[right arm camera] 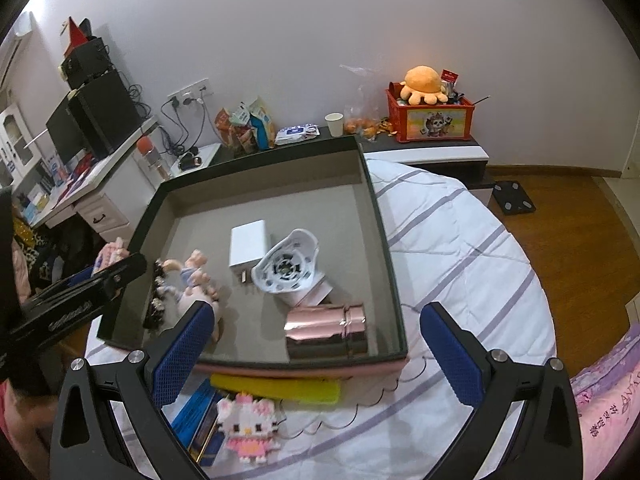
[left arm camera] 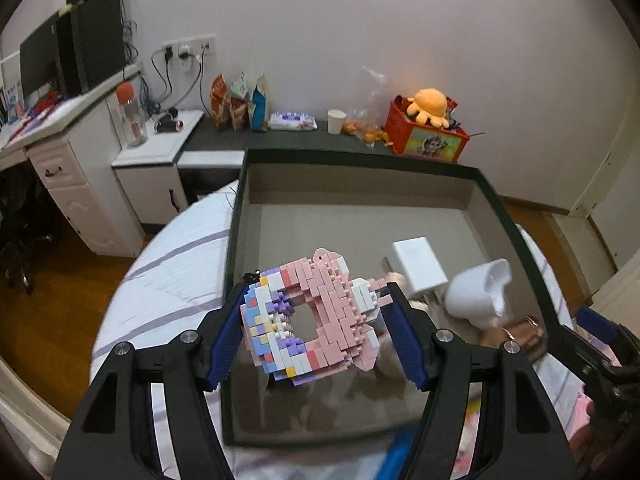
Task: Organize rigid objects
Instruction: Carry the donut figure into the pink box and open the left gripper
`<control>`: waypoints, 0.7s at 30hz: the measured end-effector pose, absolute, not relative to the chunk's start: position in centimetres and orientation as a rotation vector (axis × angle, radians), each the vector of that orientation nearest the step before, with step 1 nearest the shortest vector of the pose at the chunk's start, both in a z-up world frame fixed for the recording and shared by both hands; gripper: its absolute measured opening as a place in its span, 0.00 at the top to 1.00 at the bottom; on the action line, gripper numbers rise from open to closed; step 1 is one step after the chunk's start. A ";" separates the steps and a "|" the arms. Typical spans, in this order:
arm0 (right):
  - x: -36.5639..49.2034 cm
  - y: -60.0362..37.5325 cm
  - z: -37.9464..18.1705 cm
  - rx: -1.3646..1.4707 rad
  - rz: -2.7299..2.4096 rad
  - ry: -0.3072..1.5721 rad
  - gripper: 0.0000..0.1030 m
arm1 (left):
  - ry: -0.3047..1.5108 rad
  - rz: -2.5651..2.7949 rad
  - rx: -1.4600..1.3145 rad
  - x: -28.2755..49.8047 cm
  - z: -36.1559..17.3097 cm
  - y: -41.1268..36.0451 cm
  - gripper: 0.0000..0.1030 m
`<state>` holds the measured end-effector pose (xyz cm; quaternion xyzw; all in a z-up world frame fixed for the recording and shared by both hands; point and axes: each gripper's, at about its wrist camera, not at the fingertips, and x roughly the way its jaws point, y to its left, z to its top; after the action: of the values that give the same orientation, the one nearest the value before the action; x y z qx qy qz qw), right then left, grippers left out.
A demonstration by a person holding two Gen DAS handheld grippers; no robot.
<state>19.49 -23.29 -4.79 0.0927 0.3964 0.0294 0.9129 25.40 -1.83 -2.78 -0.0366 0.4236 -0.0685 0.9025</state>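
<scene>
Left gripper (left arm camera: 312, 332), clamped on the pink block figure (left arm camera: 316, 320), carries it over the box (left arm camera: 516, 216) — next, a gentle lowering and release.

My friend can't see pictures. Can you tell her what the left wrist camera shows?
The left claw grips a pink and pastel block model above a dark box on a bed. A white charger and a white holder lie in the box, and a desk and shelf stand by the wall.
</scene>
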 end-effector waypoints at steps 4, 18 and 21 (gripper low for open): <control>20.4 -23.8 -5.5 0.196 0.044 0.834 0.00 | 0.920 -0.142 -0.073 26.8 -5.0 -2.2 0.34; 20.4 -23.3 -6.0 0.185 0.055 0.848 0.00 | 0.888 -0.132 -0.041 26.3 -4.0 -3.4 0.08; 19.8 -23.3 -5.6 0.183 0.054 0.839 0.00 | 0.858 -0.124 -0.038 25.5 -3.1 -3.3 0.00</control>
<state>19.80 -23.27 -5.62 0.0885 0.4068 0.0263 0.9088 25.50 -3.27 -3.06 -0.0184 0.4159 -0.0598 0.9073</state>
